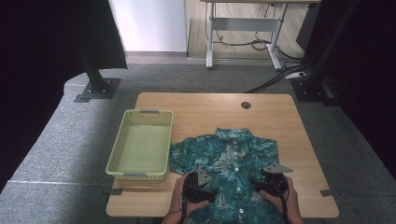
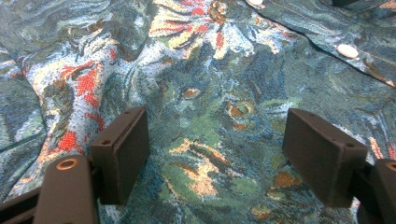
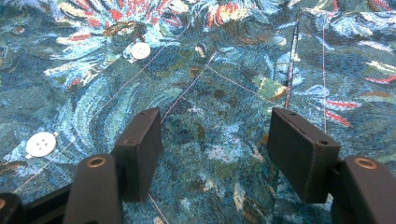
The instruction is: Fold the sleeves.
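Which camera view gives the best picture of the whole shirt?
The high view: the shirt lies spread flat on the table, collar and both sleeves visible. The left gripper view and the right gripper view show close patches of its floral cloth and some white buttons.

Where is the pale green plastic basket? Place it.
In the high view, the pale green plastic basket stands on the wooden table's left side, beside the teal floral shirt.
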A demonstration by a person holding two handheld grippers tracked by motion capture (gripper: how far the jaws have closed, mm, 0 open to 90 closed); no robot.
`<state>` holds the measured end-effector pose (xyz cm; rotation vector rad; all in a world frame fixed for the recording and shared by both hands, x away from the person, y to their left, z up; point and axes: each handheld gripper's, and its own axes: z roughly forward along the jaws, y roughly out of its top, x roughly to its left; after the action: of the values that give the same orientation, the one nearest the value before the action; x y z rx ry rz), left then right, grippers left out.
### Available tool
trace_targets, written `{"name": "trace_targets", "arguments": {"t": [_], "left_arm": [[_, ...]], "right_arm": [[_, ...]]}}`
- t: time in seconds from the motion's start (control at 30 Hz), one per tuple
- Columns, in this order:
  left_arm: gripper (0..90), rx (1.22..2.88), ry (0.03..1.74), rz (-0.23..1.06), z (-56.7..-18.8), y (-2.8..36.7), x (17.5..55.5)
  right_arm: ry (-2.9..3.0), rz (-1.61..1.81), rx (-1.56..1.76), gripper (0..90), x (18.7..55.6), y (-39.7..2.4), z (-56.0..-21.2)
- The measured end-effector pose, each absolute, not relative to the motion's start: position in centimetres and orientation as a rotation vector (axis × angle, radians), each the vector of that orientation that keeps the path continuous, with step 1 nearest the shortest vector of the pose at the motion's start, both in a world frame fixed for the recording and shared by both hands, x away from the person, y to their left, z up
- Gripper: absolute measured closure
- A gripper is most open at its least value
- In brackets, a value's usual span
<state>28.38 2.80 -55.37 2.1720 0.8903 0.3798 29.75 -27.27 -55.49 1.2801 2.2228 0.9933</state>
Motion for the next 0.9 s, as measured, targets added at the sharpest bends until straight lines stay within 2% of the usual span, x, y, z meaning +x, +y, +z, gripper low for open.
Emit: {"name": "trace_targets", "arguments": {"t": [0.2, 0.9], "left_arm": [[21.4, 2.164, 0.931, 0.336, -55.1, 2.9, 28.7], [21.3, 2.069, 1.017, 0.356, -54.1, 5.2, 29.9]], "right_arm": [[2.218, 0.993, 1.281, 34.5, 29.7, -27.4, -55.5], [2.177, 0.991, 1.317, 34.8, 29.1, -30.3, -55.6]]}}
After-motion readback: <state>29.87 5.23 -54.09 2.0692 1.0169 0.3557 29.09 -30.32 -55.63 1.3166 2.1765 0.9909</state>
